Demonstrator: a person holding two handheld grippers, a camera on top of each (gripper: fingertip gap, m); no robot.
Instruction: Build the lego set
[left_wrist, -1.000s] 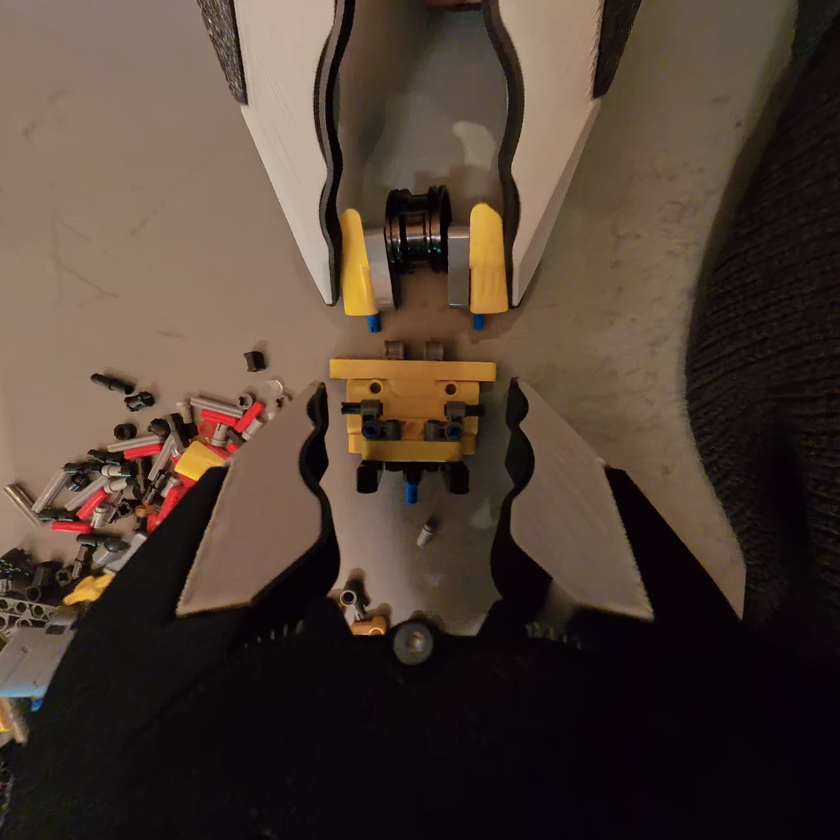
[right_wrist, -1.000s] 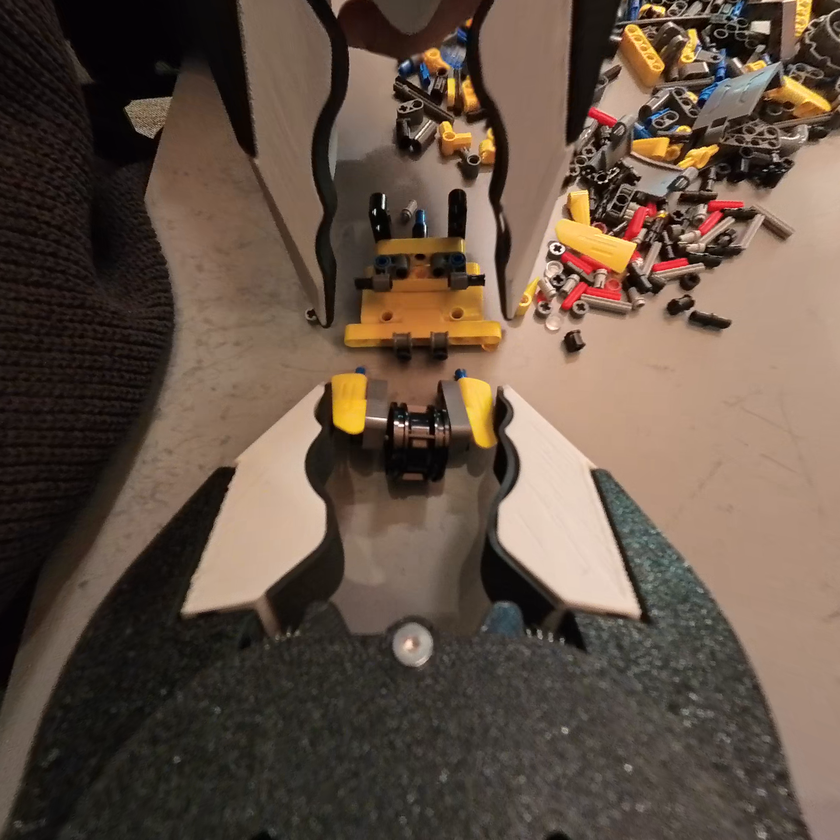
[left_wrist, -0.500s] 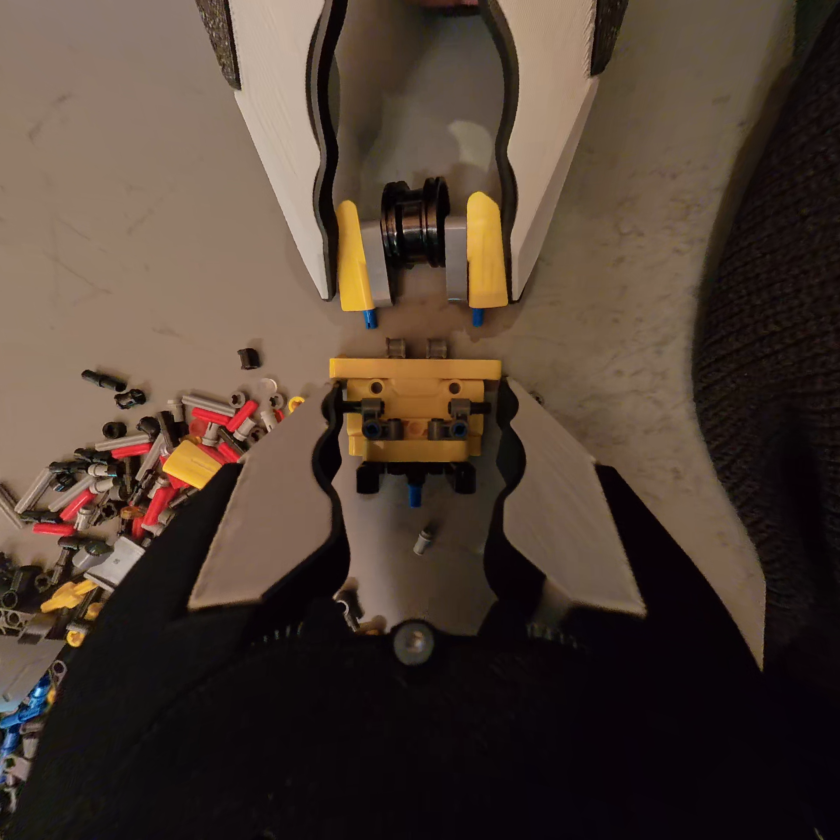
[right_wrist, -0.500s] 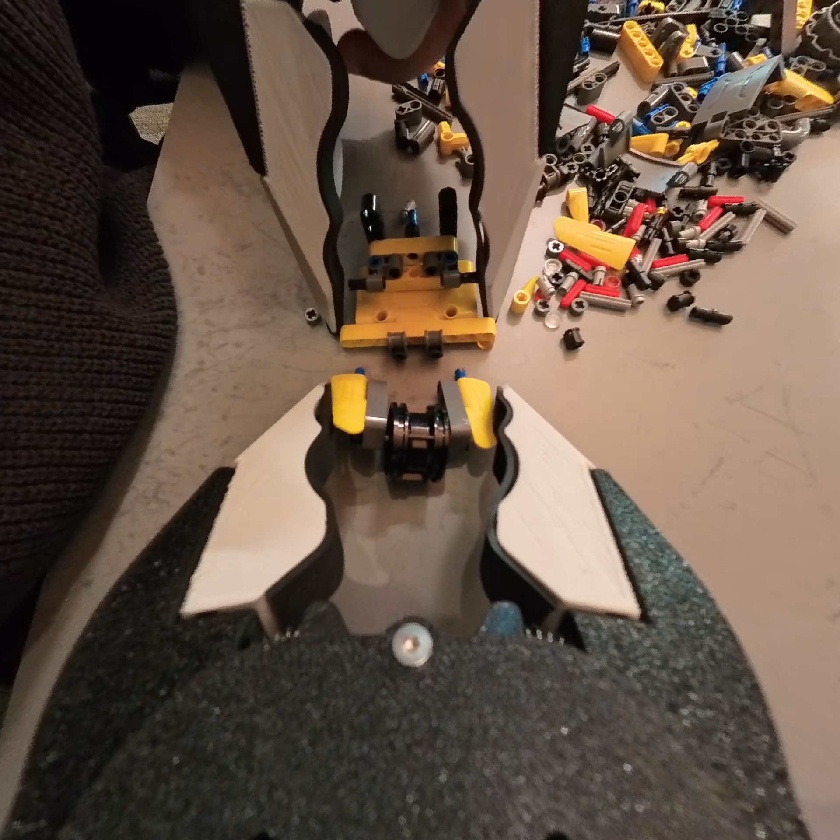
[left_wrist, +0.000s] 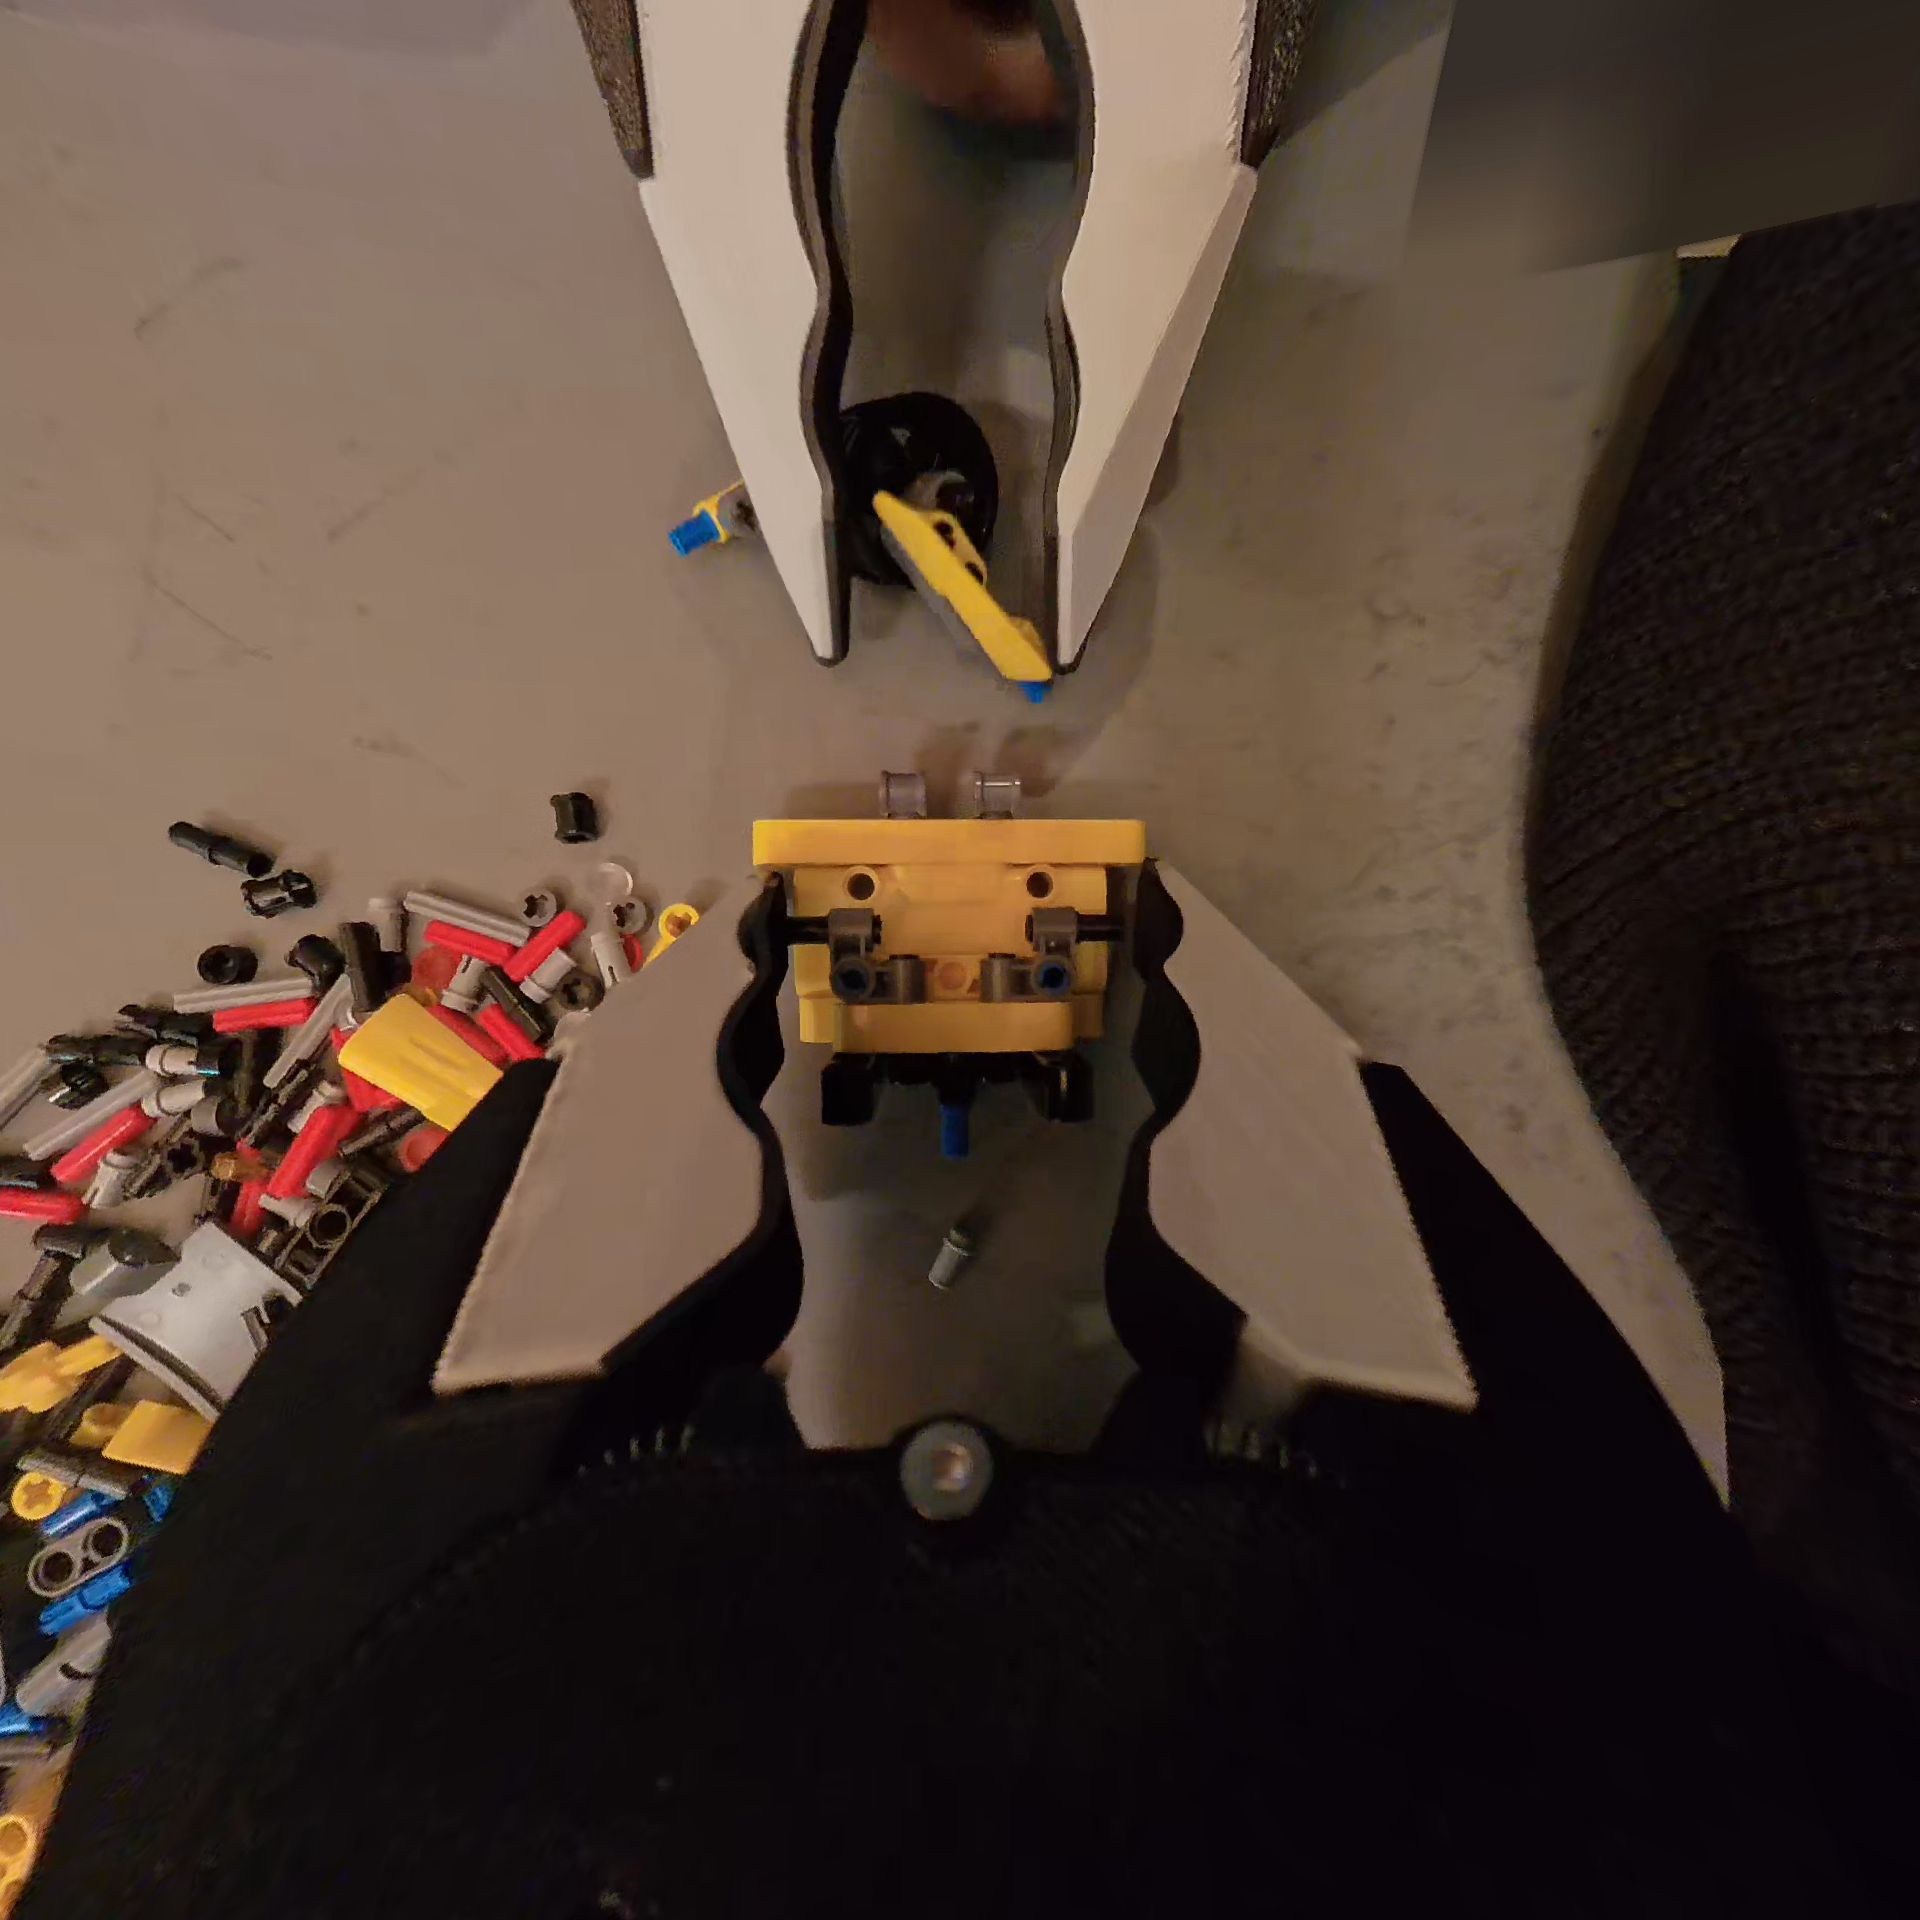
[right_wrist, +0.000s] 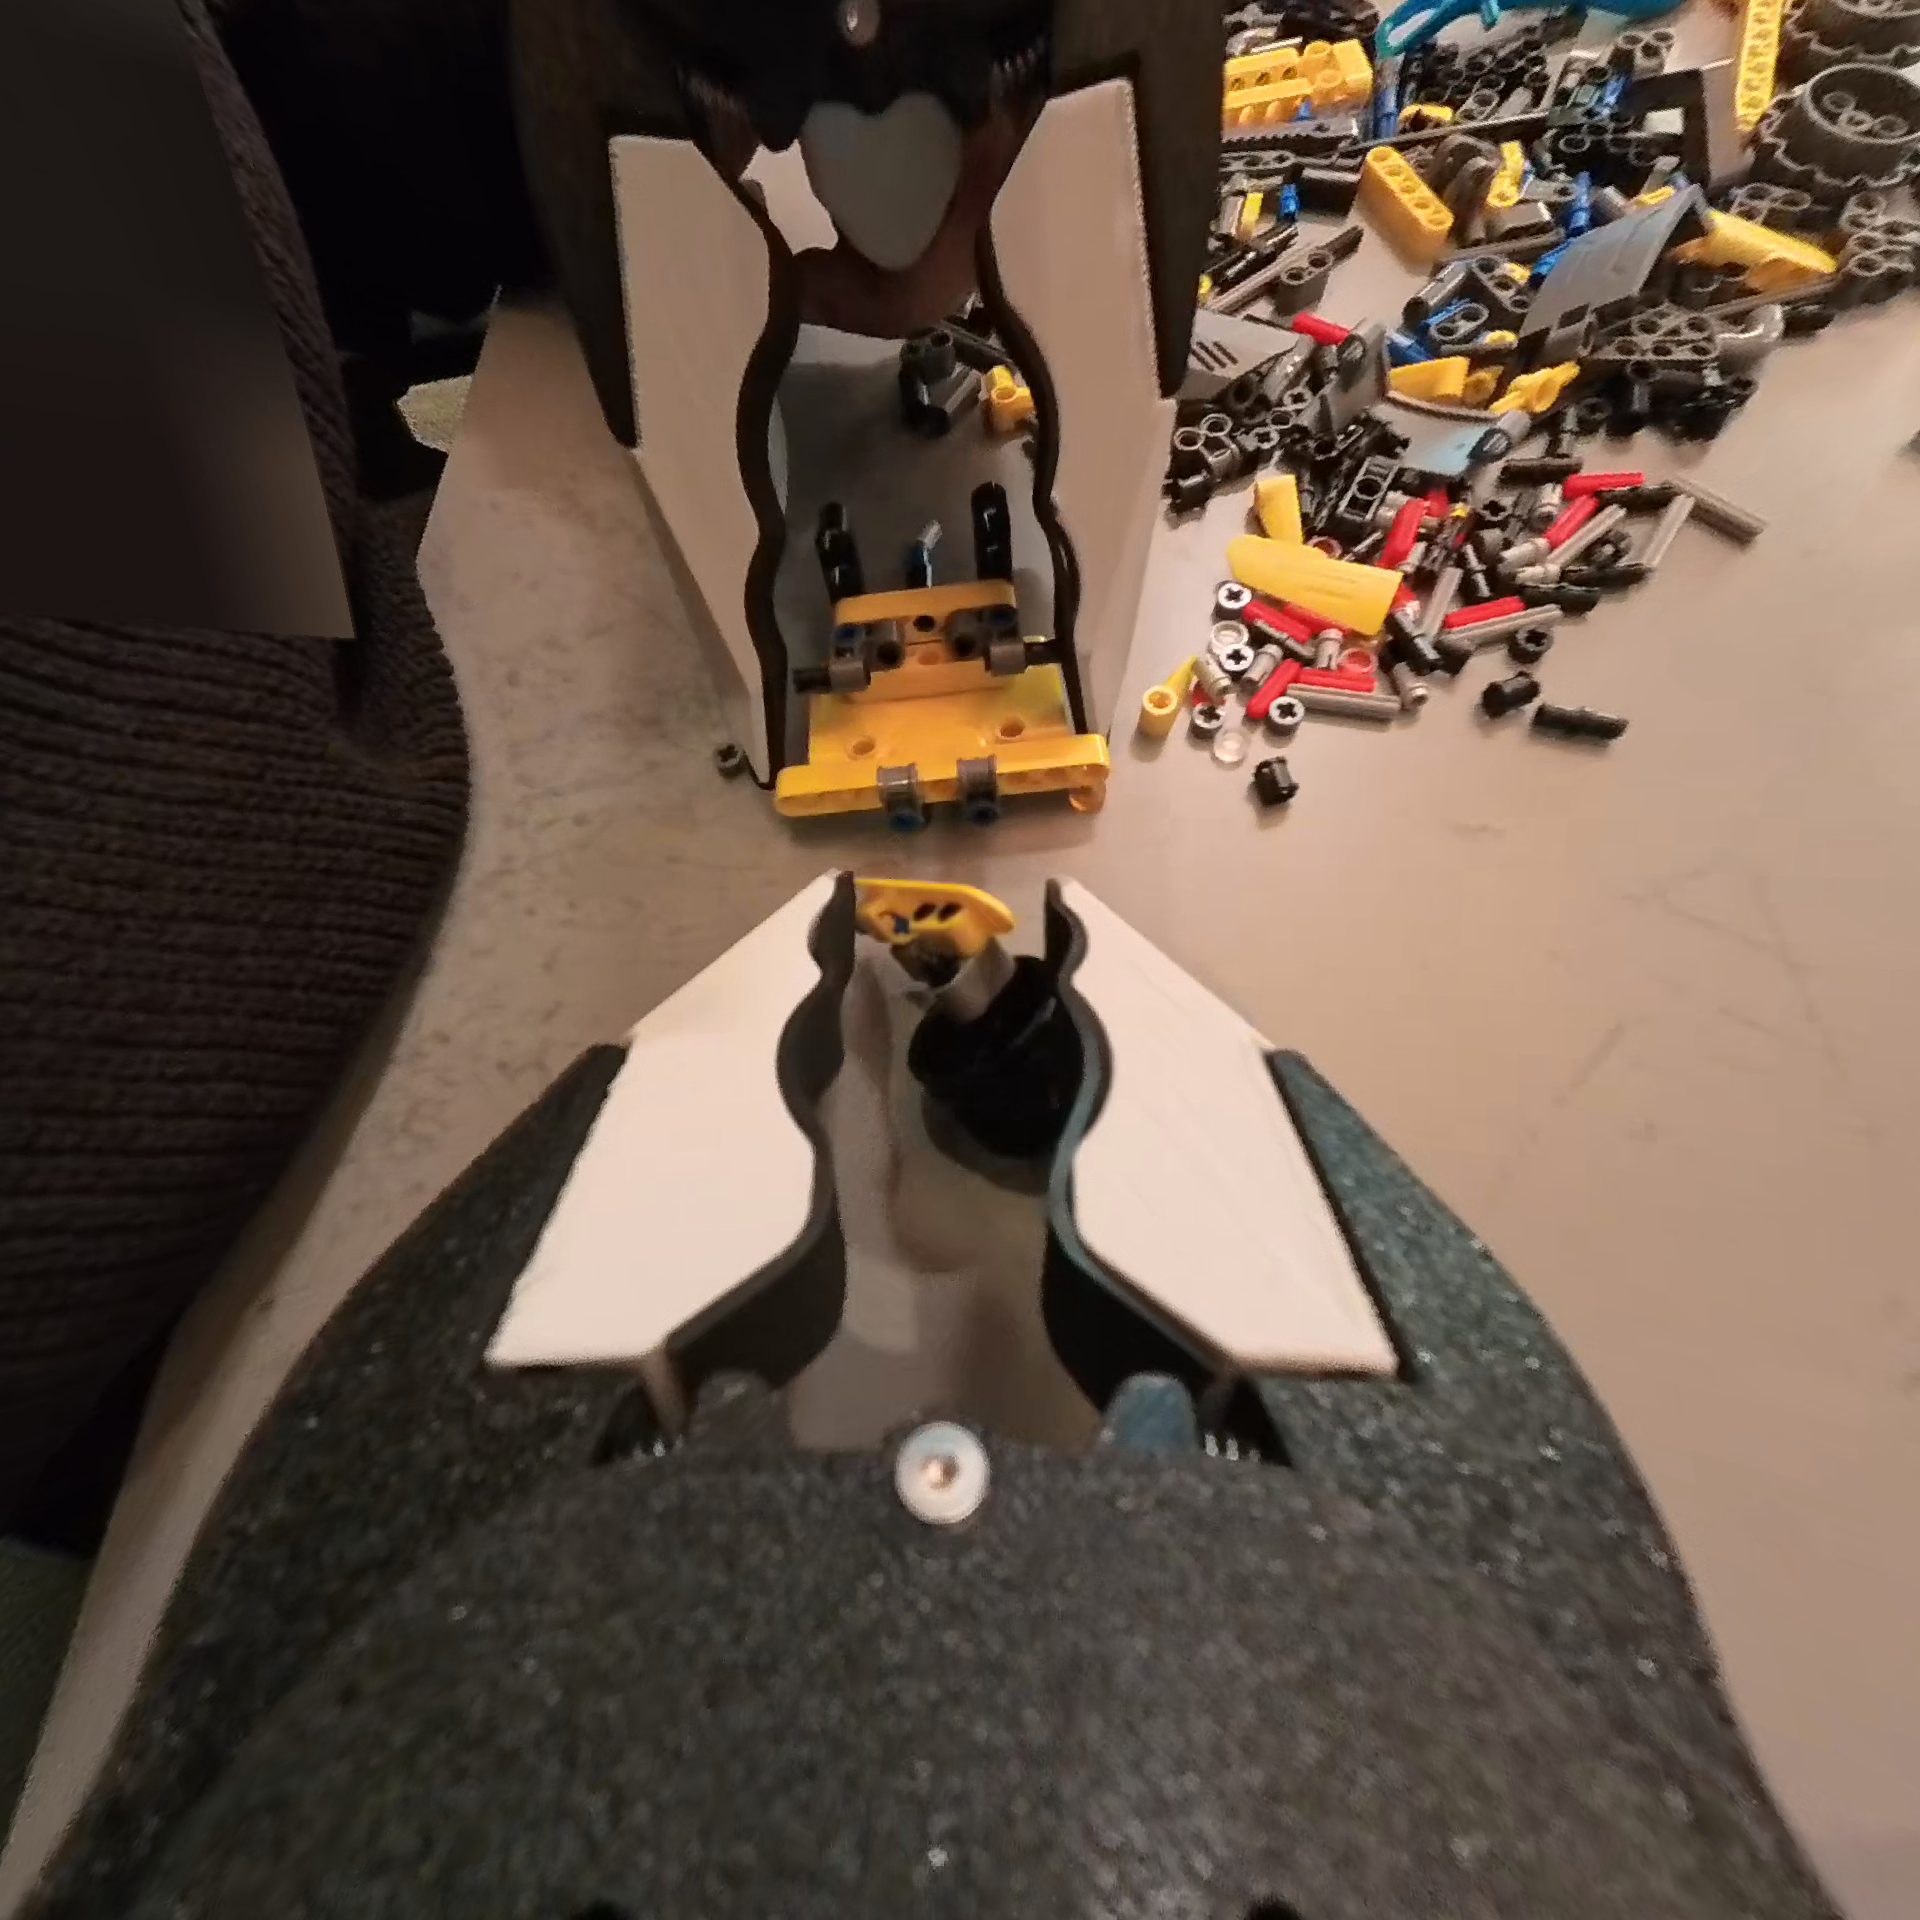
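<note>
My left gripper (left_wrist: 951, 904) is shut on a yellow block assembly (left_wrist: 945, 997) with grey connectors and black pegs, resting on the beige table (left_wrist: 364, 416). It also shows at the top of the right wrist view (right_wrist: 935, 717). My right gripper (right_wrist: 948, 894) faces it, a short gap away. Its jaws stand narrow and pinch a black wheel piece (right_wrist: 997, 1070), which sits skewed, with a yellow panel (right_wrist: 935, 909) lying across the fingertips. In the left wrist view the wheel (left_wrist: 914, 468) and panel (left_wrist: 961, 587) sit askew. A small yellow-and-blue part (left_wrist: 707, 520) lies on the table just outside a right finger.
A pile of loose red, grey, black and yellow parts (left_wrist: 312, 1039) lies left of my left gripper, and spreads wide in the right wrist view (right_wrist: 1455, 499). Dark knitted fabric (left_wrist: 1766, 831) borders the table on the other side. A grey pin (left_wrist: 951, 1257) lies between the left fingers. About 4 centimetres separates my left fingertips from my right. My left gripper's tips are some 7 centimetres from the grey pin (left_wrist: 951, 1257). It turns up in the right wrist view (right_wrist: 924, 544) as well.
My left gripper closed onto the yellow block. My right gripper's jaws narrowed; the wheel piece twisted from square to skewed, and one yellow side part came off onto the table.
</note>
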